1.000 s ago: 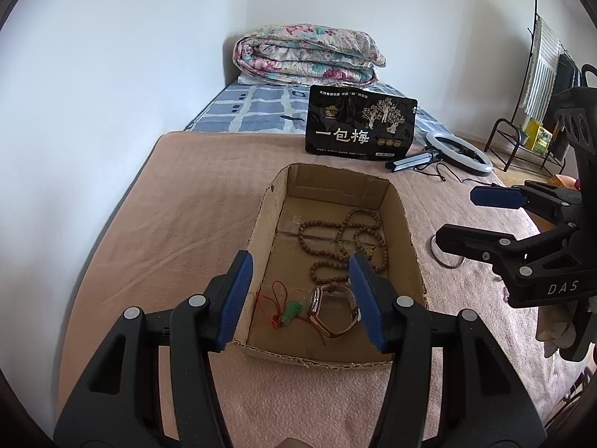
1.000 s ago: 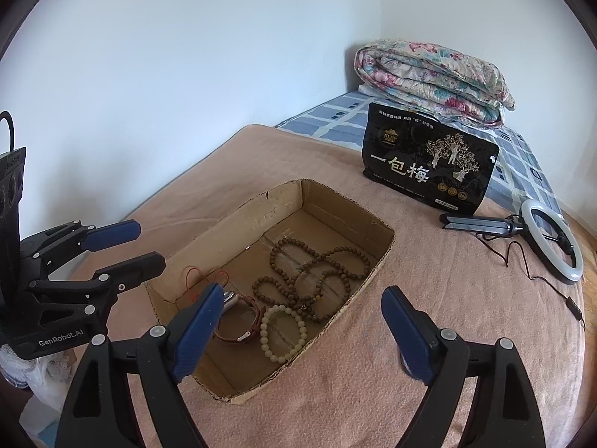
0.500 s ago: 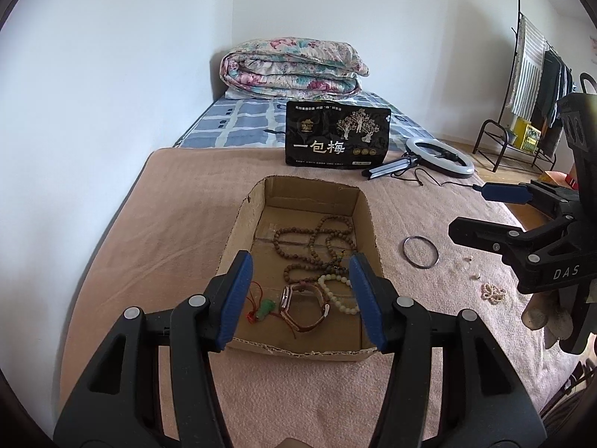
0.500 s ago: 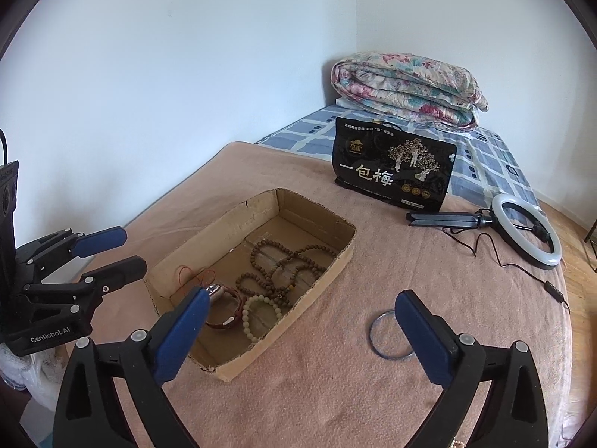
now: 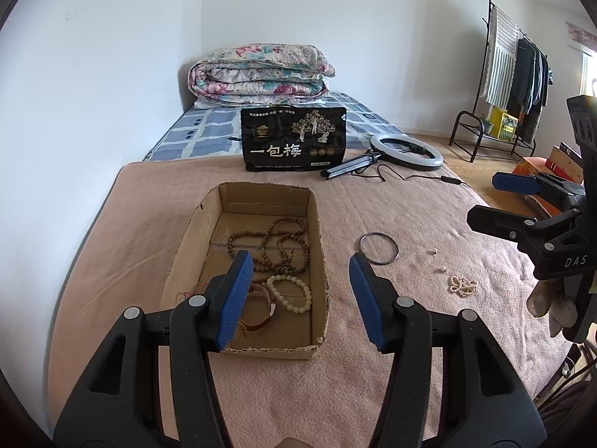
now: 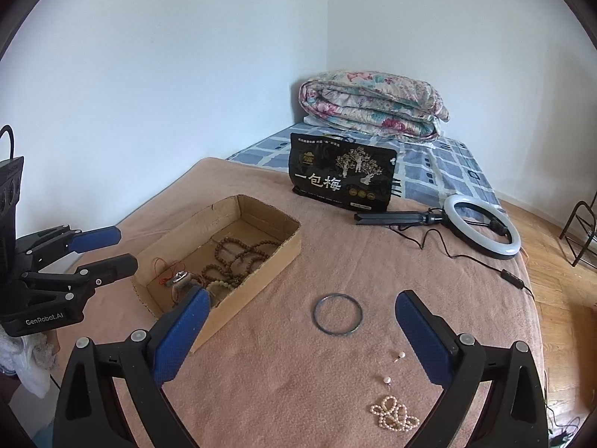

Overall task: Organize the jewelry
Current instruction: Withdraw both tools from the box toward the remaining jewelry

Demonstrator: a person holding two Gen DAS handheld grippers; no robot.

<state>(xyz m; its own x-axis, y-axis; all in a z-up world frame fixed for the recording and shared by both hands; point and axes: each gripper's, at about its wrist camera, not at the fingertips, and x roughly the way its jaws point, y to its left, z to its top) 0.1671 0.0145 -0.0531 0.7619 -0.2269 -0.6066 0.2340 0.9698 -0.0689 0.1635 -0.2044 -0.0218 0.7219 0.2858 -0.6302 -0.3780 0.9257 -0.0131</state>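
Cardboard box point(image 5: 321, 261) holds brown bead strands point(image 5: 276, 246), a pale bracelet point(image 5: 291, 293) and a watch point(image 5: 257, 310). Right of it lie a metal bangle point(image 6: 337, 314), two earrings point(image 6: 399, 356) and pearls point(image 6: 393, 416).

Counted: one box point(image 5: 186, 239), one bangle point(image 6: 337, 314), two earrings point(image 6: 400, 355), one pearl string point(image 6: 394, 416), one bag point(image 6: 341, 177), one ring light point(image 6: 481, 226).

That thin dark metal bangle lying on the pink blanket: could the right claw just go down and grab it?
Probably yes. The thin dark metal bangle lies alone on the pink blanket, ahead of the open, empty right claw, with nothing between them.
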